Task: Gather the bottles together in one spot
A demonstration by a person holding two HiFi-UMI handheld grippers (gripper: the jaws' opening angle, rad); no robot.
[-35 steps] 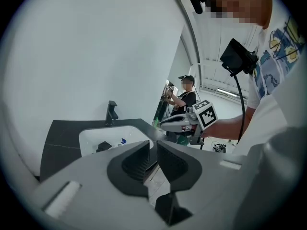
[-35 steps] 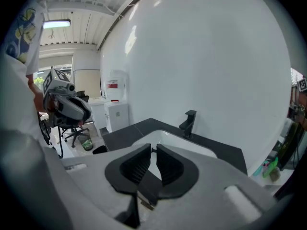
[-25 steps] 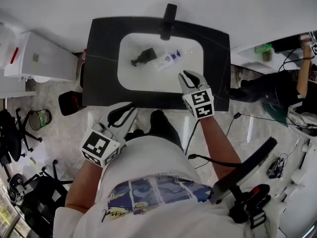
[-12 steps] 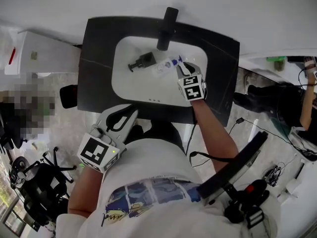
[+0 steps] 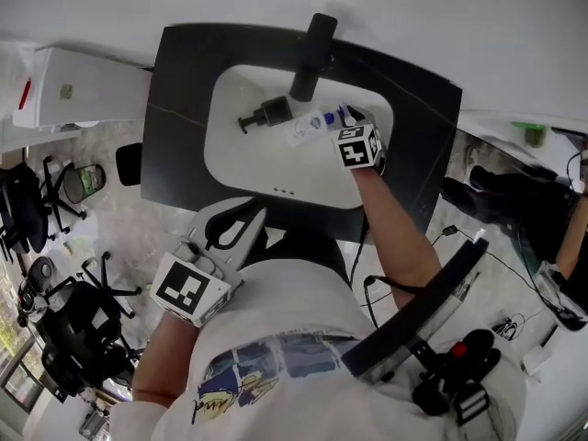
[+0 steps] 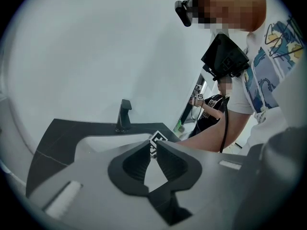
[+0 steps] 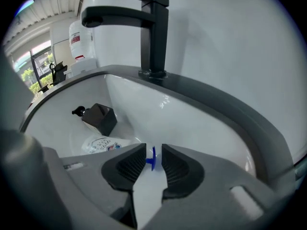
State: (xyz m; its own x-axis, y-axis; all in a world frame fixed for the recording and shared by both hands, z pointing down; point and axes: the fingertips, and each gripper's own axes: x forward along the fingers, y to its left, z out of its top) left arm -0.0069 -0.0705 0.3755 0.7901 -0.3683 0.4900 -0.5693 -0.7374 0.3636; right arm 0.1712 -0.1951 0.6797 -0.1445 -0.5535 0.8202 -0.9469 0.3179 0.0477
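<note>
In the white basin (image 5: 230, 159) lie two bottles. A black pump bottle (image 5: 266, 113) (image 7: 98, 119) rests on its side near the faucet. Beside it lies a clear labelled bottle (image 5: 308, 125) (image 7: 100, 144) with a blue pump (image 7: 152, 160). My right gripper (image 5: 347, 114) (image 7: 153, 151) reaches into the basin. Its jaws stand a little apart around the blue pump, with no firm press visible. My left gripper (image 5: 248, 220) (image 6: 151, 145) hangs back below the counter's front edge near my body, its tips almost touching and nothing between them.
A black faucet (image 5: 312, 49) (image 7: 153, 37) overhangs the basin from the back of the dark counter (image 5: 179, 108). A white cabinet (image 5: 83, 90) stands at the left, with office chairs (image 5: 28, 200) on the floor. Another person is at the far right.
My right gripper has moved from the counter's front edge into the basin, up to the clear bottle's blue pump. The left gripper has stayed low by my body.
</note>
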